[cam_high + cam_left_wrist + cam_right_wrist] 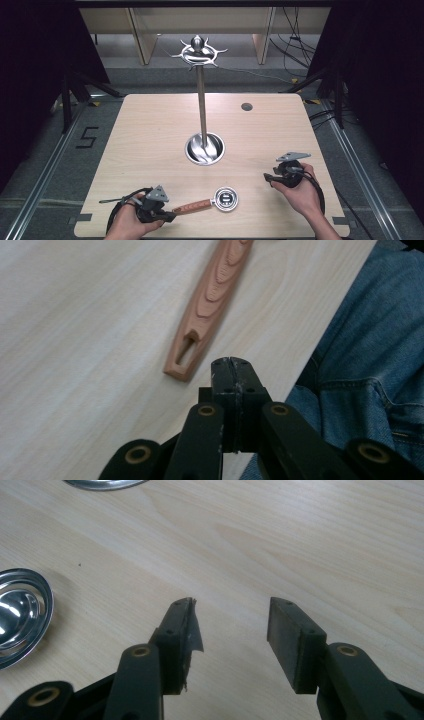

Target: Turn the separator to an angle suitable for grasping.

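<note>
- Wooden-handled ladle (212, 201) lies flat on the table (150, 135), near my edge of it, between my two hands. Its round metal head (226, 198) points toward my right side, and the brown handle (193, 206) runs back toward my left gripper (167, 216).
- In the left gripper view, the handle's slotted end (186, 352) sits just beside my closed jaw tips, a little ahead and to their left. I see a sliver of bare wood between them, so they are apart.
- My left jaws are pressed together with nothing between them. The hand holding them rests at the table's front corner, over my denim-covered leg (370, 365).
- My right gripper (272, 176) is held above the right part of the table, well apart from the ladle. Its jaws stand wide, with only bare tabletop between the pads.
- In the right gripper view, the shiny rim of the ladle's head (22, 615) shows off to the left.
- A tall metal stand (202, 100) rises from a round steel base (204, 148) at the table's middle, with curved hooks (199, 50) at its top.
</note>
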The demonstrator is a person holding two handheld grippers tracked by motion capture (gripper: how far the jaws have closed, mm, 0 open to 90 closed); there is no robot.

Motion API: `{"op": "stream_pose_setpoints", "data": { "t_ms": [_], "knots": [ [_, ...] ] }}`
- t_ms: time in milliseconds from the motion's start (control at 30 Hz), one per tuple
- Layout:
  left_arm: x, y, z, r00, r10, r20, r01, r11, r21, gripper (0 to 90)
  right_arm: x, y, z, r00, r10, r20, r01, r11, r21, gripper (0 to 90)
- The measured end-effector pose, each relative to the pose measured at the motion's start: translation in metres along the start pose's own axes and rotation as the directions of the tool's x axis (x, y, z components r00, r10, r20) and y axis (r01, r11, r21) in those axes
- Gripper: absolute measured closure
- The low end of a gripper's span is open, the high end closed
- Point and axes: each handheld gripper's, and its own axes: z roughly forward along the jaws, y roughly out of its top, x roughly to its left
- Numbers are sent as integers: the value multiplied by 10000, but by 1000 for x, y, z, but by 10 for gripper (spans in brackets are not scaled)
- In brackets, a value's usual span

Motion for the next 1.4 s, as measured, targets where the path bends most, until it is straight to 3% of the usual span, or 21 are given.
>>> {"op": "stream_pose_setpoints", "data": {
  "t_ms": [133,200,400,567,700,767,833,900,1000,1033,1167,1200,1400],
  "knots": [
    [-8,3,8,9998,-115,136,114,9999,71,892,0,1,0,10000,72,-11,-72,9999,-82,538],
    [-8,6,11,9998,139,117,-143,9992,368,892,0,1,0,10000,87,-7,-87,9999,-96,538],
    [-9,18,26,9998,-132,-139,143,9966,814,894,0,1,-1,9999,148,50,-147,9998,-99,537],
    [-10,29,34,9976,-609,-336,642,9923,1062,895,0,0,0,9998,176,31,-176,9998,-113,537],
    [-6,37,39,9975,-470,-536,542,9886,1406,895,1,1,0,9998,175,32,-174,9997,-170,537],
    [-2,40,40,9984,-137,-553,239,9818,1884,895,0,1,1,10000,16,-19,-17,9997,-249,537],
    [0,42,41,9978,-277,-607,383,9826,1819,895,2,0,0,9999,164,-42,-165,9998,-146,535],
    [3,45,41,9960,-144,-887,310,9813,1898,896,1,0,0,10000,25,-5,-26,9998,-218,534],
    [10,53,44,9924,-449,-1145,652,9815,1802,895,2,0,0,9999,123,-8,-123,9998,-123,533],
    [14,56,45,9922,-320,-1201,545,9804,1893,896,2,0,0,9999,123,-5,-123,9998,-122,533],
    [26,71,48,9871,-393,-1552,677,9808,1827,895,1,0,1,9999,-97,51,98,9998,-183,531],
    [29,75,49,9858,-433,-1625,729,9808,1810,895,2,0,0,10000,83,-21,-84,9999,-73,530],
    [43,93,59,9768,-794,-1987,1115,9814,1560,894,2,0,1,9999,88,-68,-89,9999,-88,524]
  ]
}}
